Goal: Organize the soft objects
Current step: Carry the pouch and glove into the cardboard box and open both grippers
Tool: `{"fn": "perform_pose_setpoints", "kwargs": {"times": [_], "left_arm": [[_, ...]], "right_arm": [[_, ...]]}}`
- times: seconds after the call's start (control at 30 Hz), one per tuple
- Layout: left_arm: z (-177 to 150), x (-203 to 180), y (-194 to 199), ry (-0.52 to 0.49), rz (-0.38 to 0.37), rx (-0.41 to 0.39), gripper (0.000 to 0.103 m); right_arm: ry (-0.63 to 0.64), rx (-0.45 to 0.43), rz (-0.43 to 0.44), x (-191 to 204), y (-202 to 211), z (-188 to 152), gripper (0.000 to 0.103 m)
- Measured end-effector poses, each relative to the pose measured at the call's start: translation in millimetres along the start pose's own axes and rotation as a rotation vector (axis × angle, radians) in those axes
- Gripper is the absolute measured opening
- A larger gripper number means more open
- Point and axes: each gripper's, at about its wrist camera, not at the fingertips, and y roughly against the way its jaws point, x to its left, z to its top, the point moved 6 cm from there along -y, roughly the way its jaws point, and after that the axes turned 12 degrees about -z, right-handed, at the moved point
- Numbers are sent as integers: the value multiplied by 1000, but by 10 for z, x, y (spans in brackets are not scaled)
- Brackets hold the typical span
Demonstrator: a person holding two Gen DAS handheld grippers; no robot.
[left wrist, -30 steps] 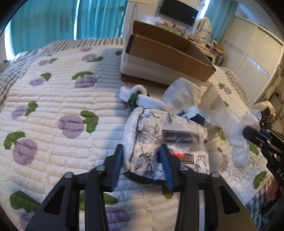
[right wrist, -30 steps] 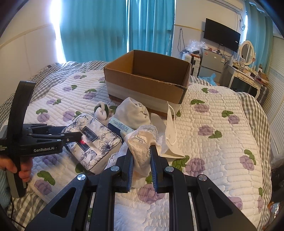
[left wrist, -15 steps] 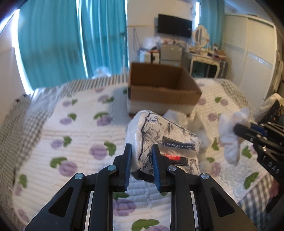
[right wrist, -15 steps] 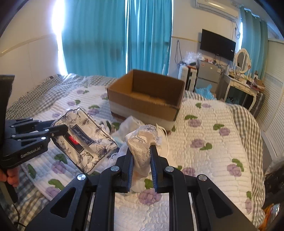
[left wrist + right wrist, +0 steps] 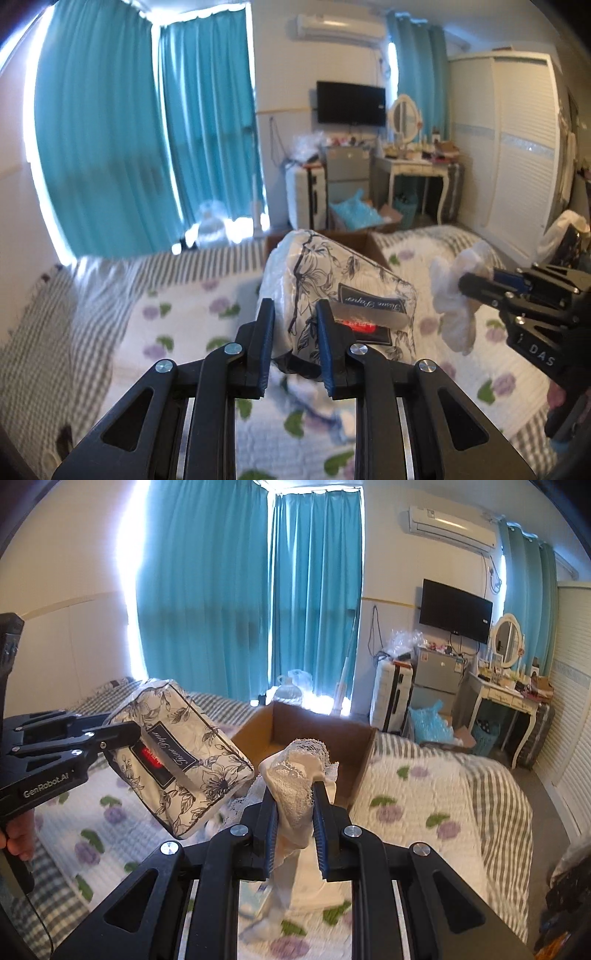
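Note:
My left gripper is shut on a floral-print tissue pack and holds it in the air above the bed. The pack also shows in the right wrist view, with the left gripper on its near corner. My right gripper is shut on a white lace cloth that hangs down from the jaws. That cloth and the right gripper show at the right of the left wrist view. An open cardboard box stands on the bed behind both items.
The bed has a white quilt with purple flowers and a grey checked border. More soft items lie blurred below the grippers. Behind the bed are teal curtains, a suitcase, a small fridge and a dressing table.
Both grippers have risen well above the bed with the tissue pack and the lace cloth in them. The views have tilted up toward the room.

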Motion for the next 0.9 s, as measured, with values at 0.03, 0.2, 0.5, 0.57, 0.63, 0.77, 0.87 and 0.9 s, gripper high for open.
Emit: {"fn": "perform_pose_setpoints", "kwargs": {"times": [0.03,0.2,0.5,0.57,0.63,0.77,0.87,0.9], "left_arm": [[82,9,-39,-5,1,-11,21],[404,68,-368,-13,-3,-34,21],[542,276,-1430,-23,15,50,22],[478,323,-1698,-11,14,83,22],[426,347,-1895,-4,9,109,22],[303,362,-2157,-12,4,142,28],[217,420,-2294,-12,19,159,35],[178,418,-2332,-11,19,172,39]], "right_arm": [[9,-11,-12,-28,-58,109,17],[12,-38,-6,-139,-364,481,17],[-6,39,25,-270,-1495,771,17],[2,70,16,-264,-1783,726,17],[14,110,21,-230,-2077,647,17],[31,158,17,-234,-2486,450,17],[23,171,34,-243,-2665,368,17],[22,168,32,-268,-2702,349,17]]}}
